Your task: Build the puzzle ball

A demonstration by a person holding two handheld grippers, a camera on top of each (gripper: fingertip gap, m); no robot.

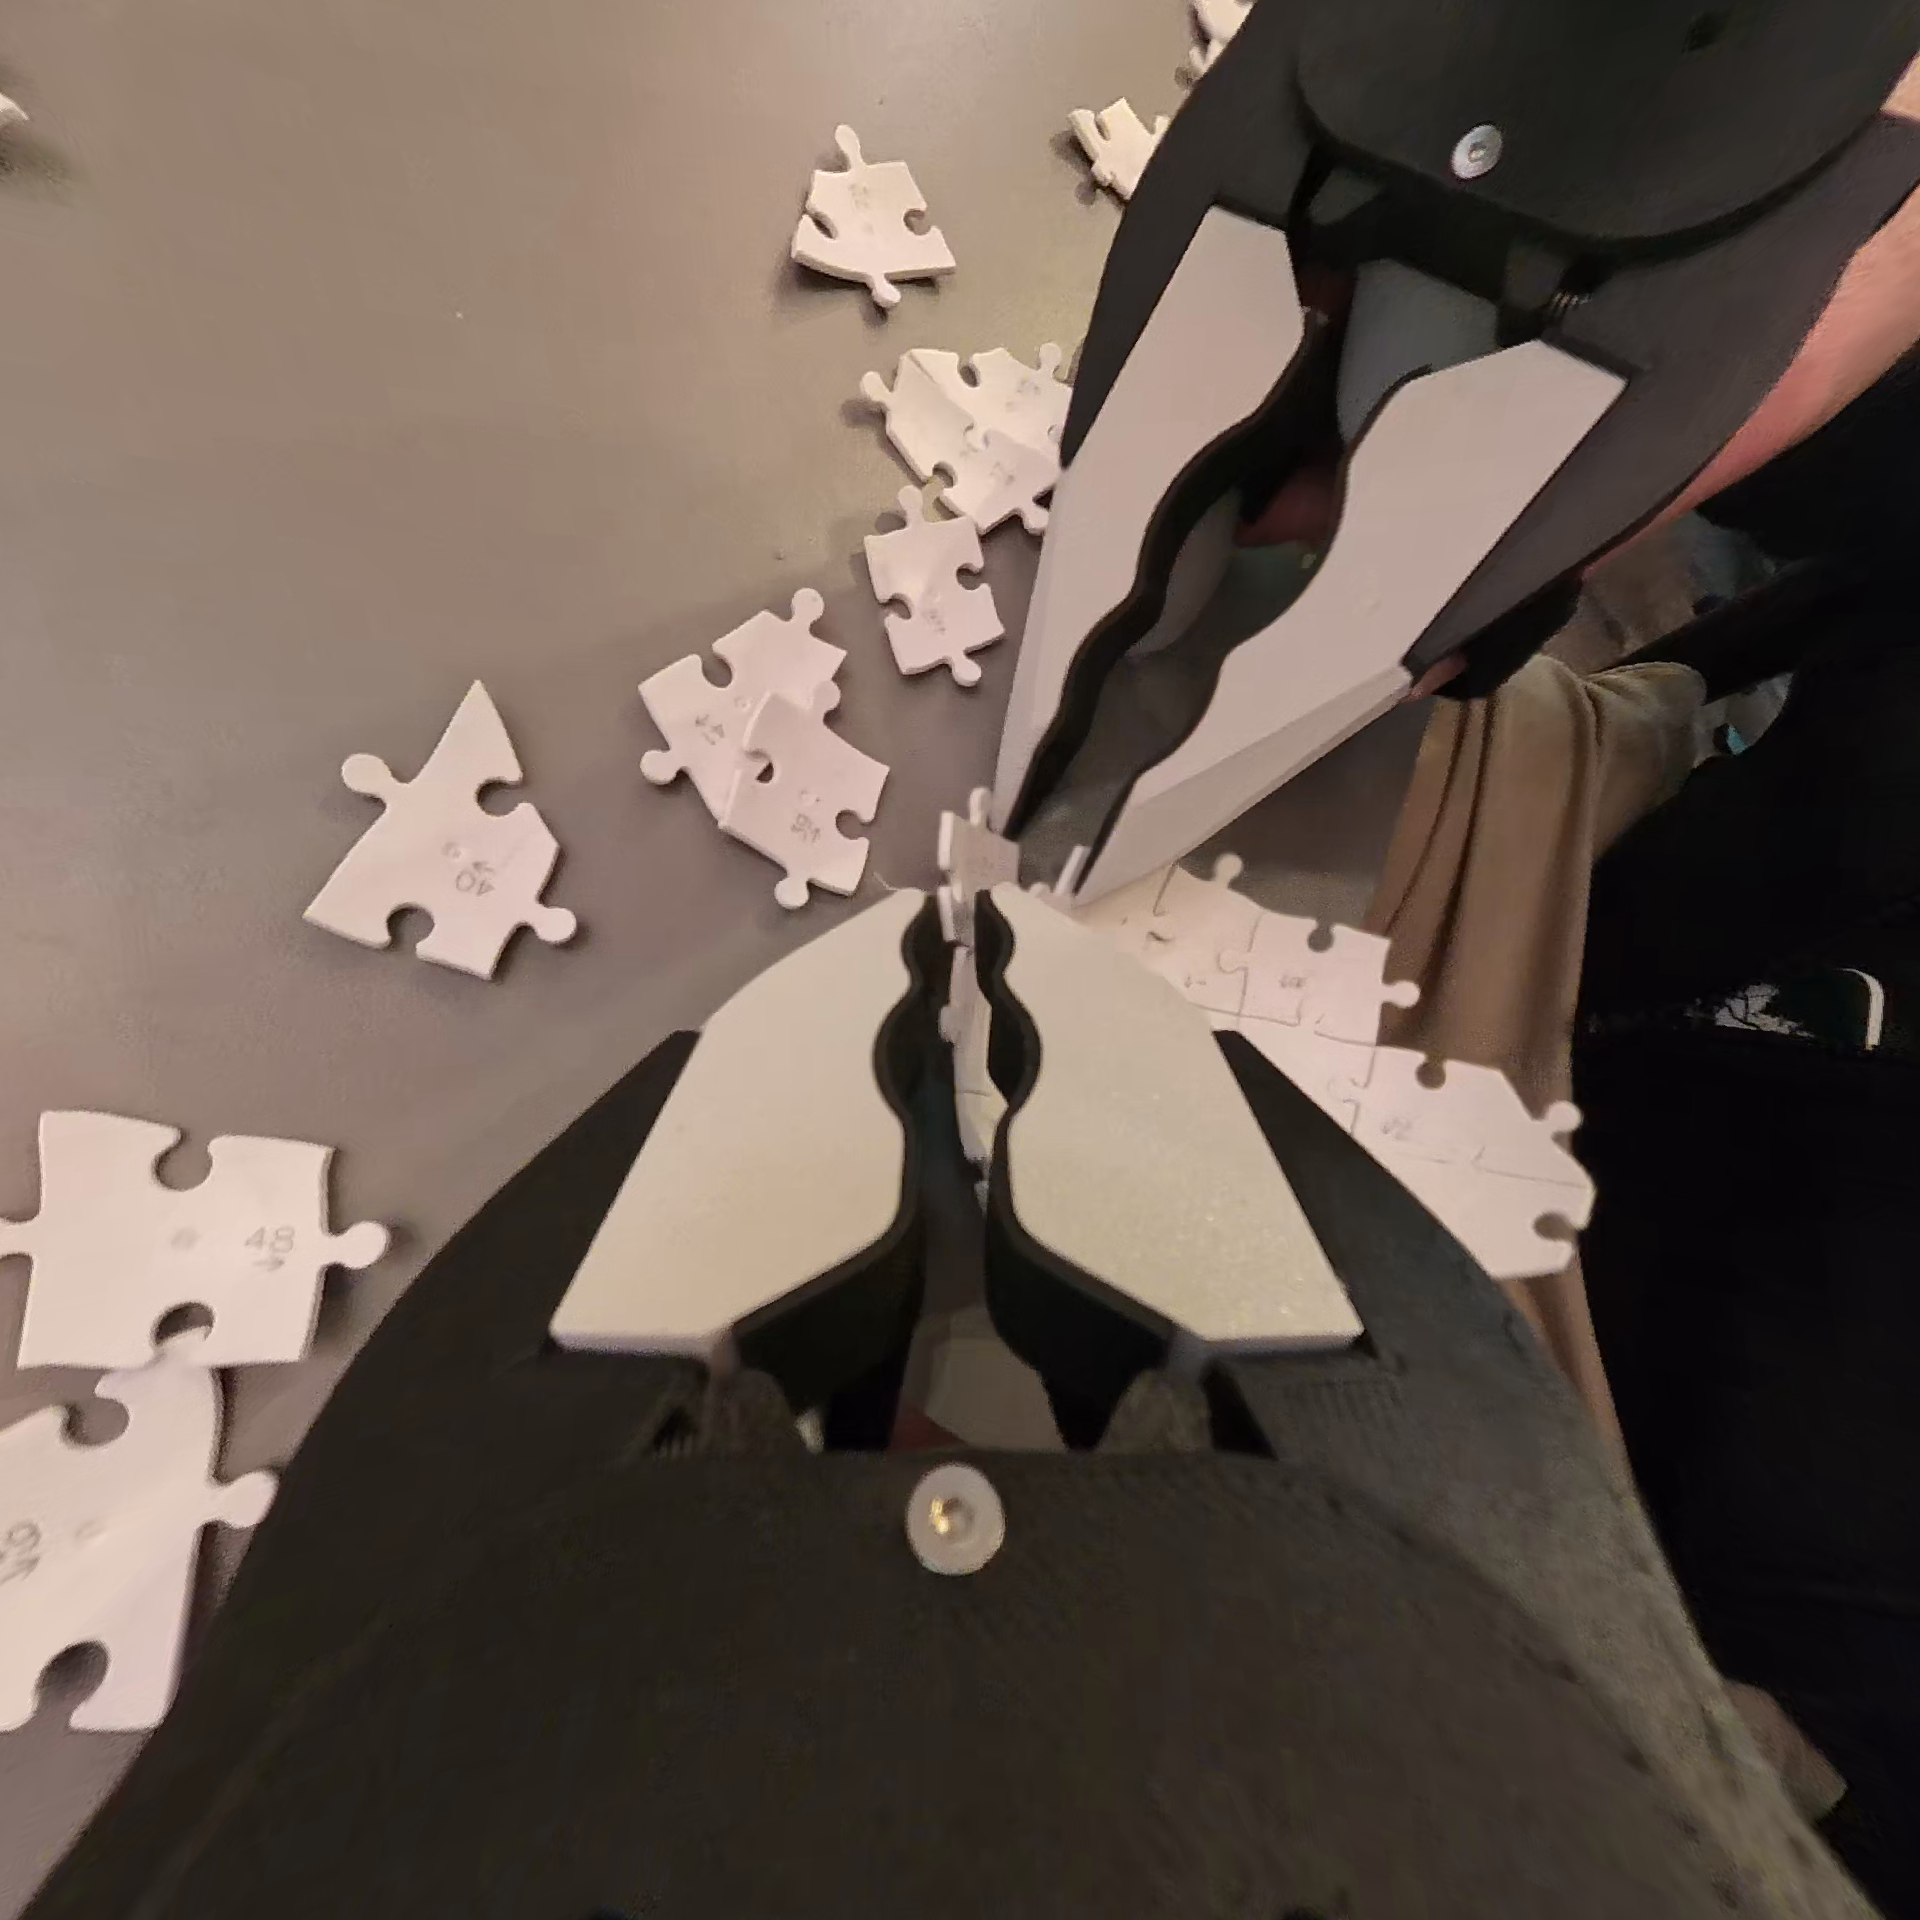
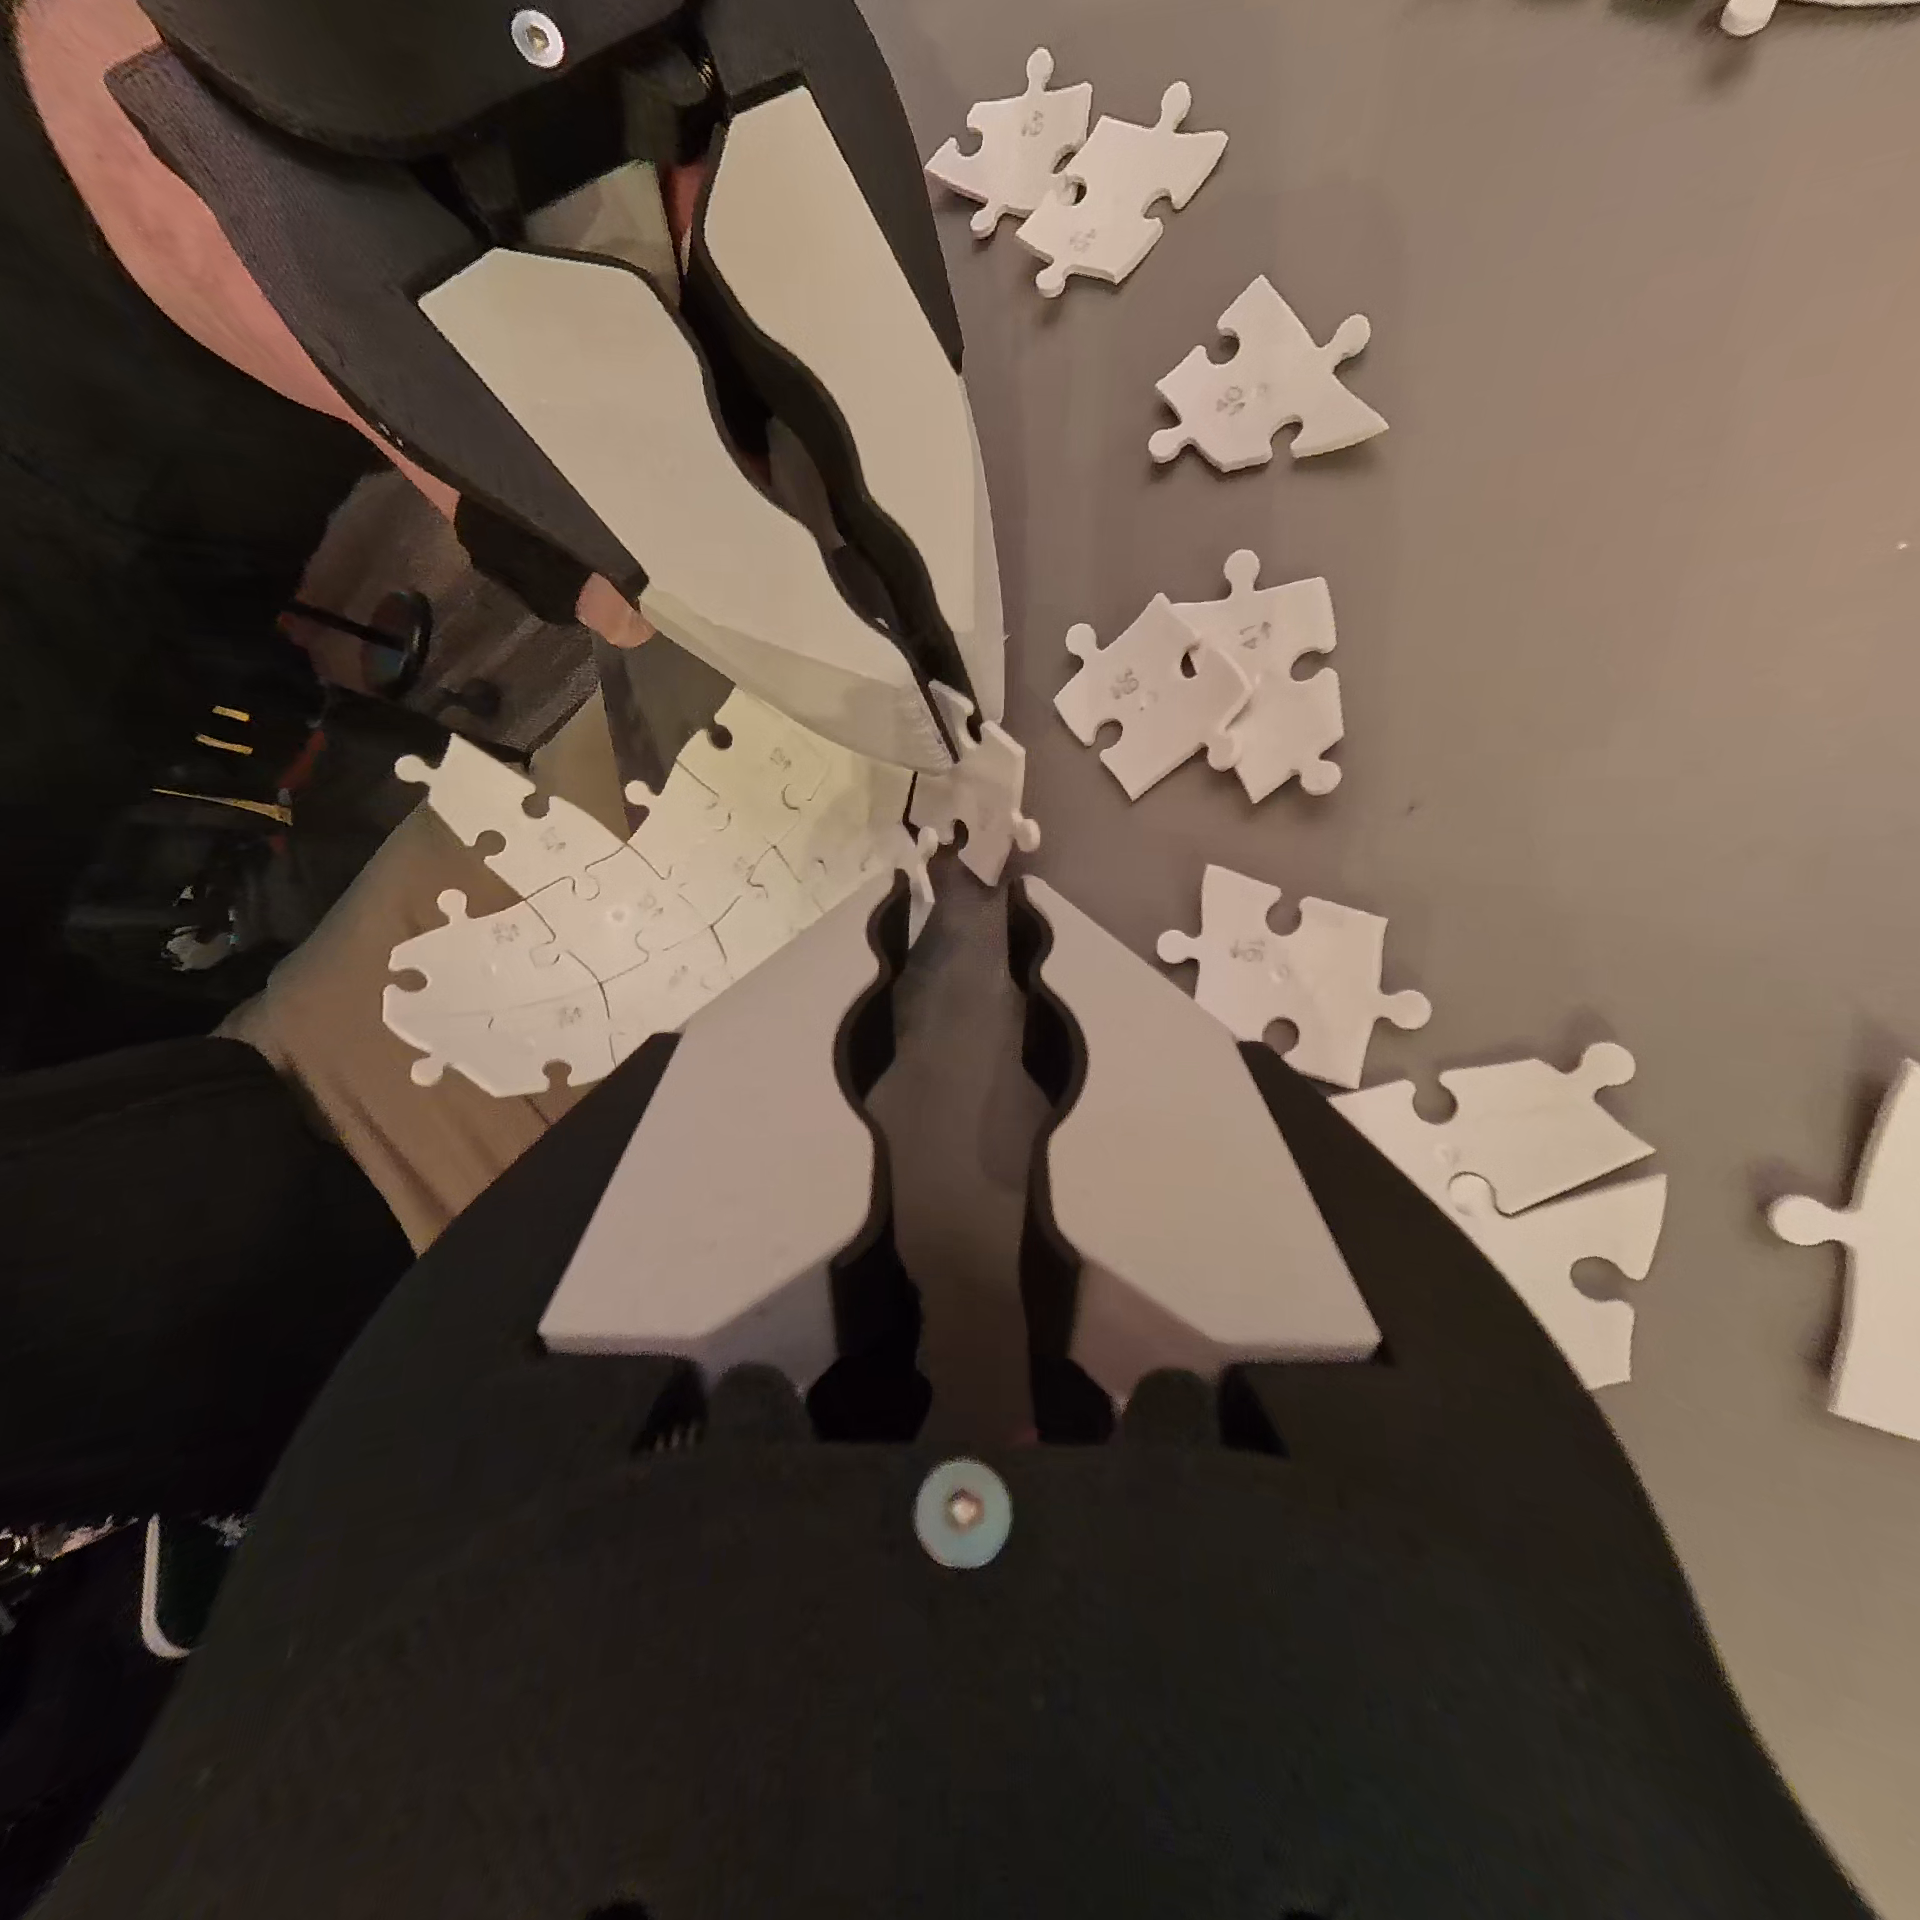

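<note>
Left gripper (image 1: 961,914) fingers pinched the curved joined section (image 2: 582,935), left of centre. Right gripper (image 2: 966,883) fingers, slightly spread, met a piece (image 2: 987,805) at its edge. Many loose pieces (image 2: 1236,696) lay on bench (image 1: 312,416); I judged the ball under half built.

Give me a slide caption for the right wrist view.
Left gripper pinches a white puzzle piece beside the curved assembled puzzle section; right gripper waits open.
</note>
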